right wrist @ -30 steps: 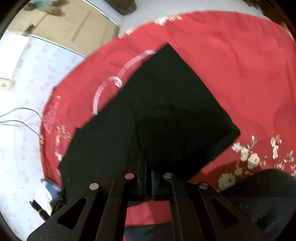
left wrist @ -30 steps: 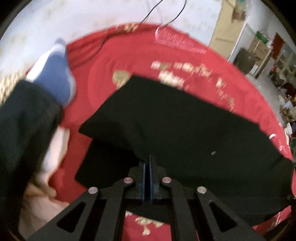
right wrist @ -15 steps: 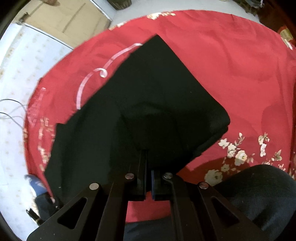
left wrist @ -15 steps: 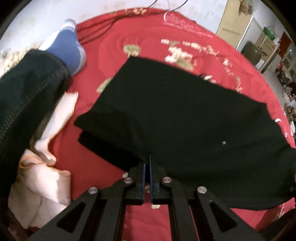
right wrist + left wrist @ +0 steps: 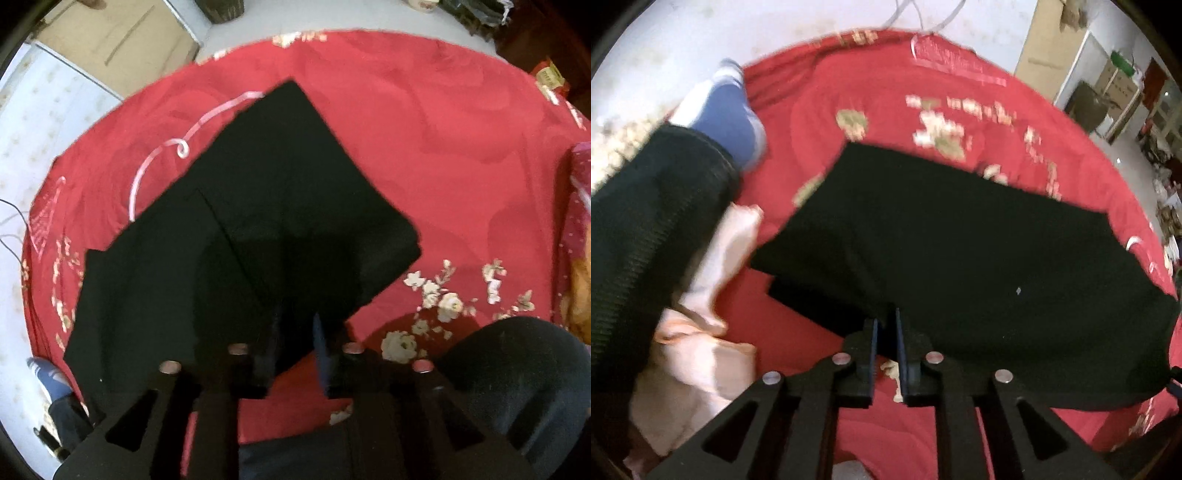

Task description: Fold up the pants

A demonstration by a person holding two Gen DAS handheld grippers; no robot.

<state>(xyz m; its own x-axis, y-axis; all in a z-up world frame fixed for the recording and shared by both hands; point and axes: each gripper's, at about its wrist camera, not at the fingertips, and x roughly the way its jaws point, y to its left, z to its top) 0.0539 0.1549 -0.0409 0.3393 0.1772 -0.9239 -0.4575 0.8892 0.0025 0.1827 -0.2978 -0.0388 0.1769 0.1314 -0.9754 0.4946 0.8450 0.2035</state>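
Note:
Black pants [image 5: 960,240] lie folded on a round table under a red flowered cloth [image 5: 886,110]. In the left wrist view their near edge reaches the tips of my left gripper [image 5: 886,321]. Its jaws are opening, a narrow gap shows, and the hem sits loose in it. In the right wrist view the pants [image 5: 288,192] show an upper layer laid over a lower one. My right gripper [image 5: 295,325] points down at their near corner. Its jaws are opening wide, with black cloth between them and no pad pressing on it.
A person's dark trouser leg and blue shoe [image 5: 727,110] stand left of the table. A peach cloth [image 5: 709,288] hangs at the left edge. A dark knee [image 5: 517,387] is near the right gripper, and a red patterned bundle [image 5: 580,221] lies at the far right.
Both grippers were shut on the pants' edge; now their jaws have parted and the cloth lies slack. The right jaws spread more than the left. The folded layer has settled flat.

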